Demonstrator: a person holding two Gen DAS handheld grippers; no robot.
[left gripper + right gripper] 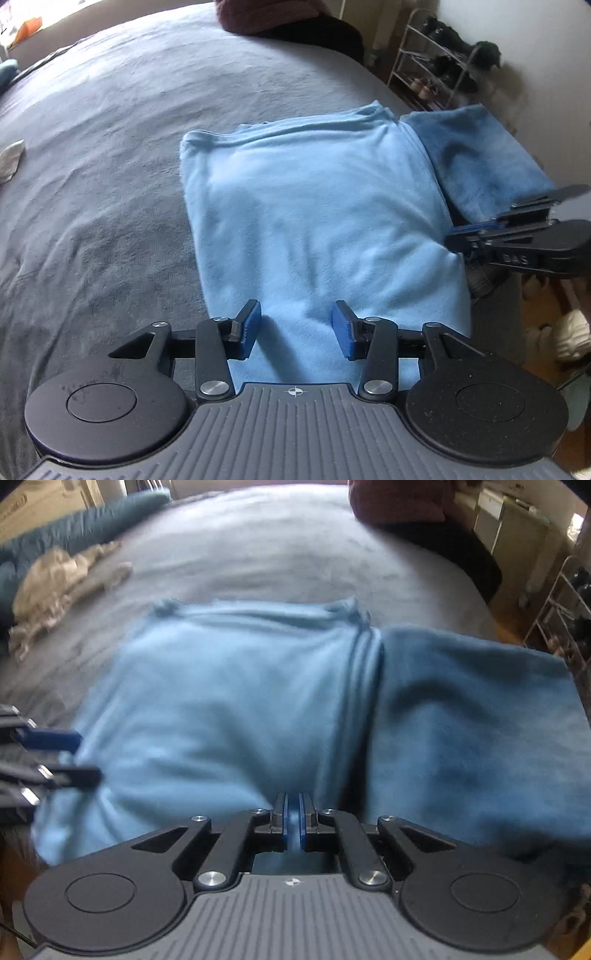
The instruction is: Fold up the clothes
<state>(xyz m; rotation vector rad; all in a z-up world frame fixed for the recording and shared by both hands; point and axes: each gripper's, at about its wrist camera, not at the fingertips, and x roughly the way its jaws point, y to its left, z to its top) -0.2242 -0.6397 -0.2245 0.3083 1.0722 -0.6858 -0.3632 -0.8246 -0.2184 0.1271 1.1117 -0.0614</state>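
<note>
The left gripper point(295, 328) is hovering over the near edge of the folded light blue garment point(314, 221), its blue pads standing apart with cloth lying under the gap but not pinched. The right gripper point(292, 821) is sitting at the same near edge further right, its jaws nearly together and clamping a thin fold of the light blue cloth. The garment is lying flat on the grey bedspread point(110, 129), close to the bed's near right corner, with layered fold edges running along its right side. A darker blue folded towel point(480, 731) is lying just beside it, touching that side and reaching the bed's right edge. To the left and beyond, the bedspread is stretching wide and bare, with a crumpled beige cloth point(59, 587) far left and a maroon pile point(266, 16) at the far end. A wire shoe rack point(432, 62) is standing past the right edge.
</note>
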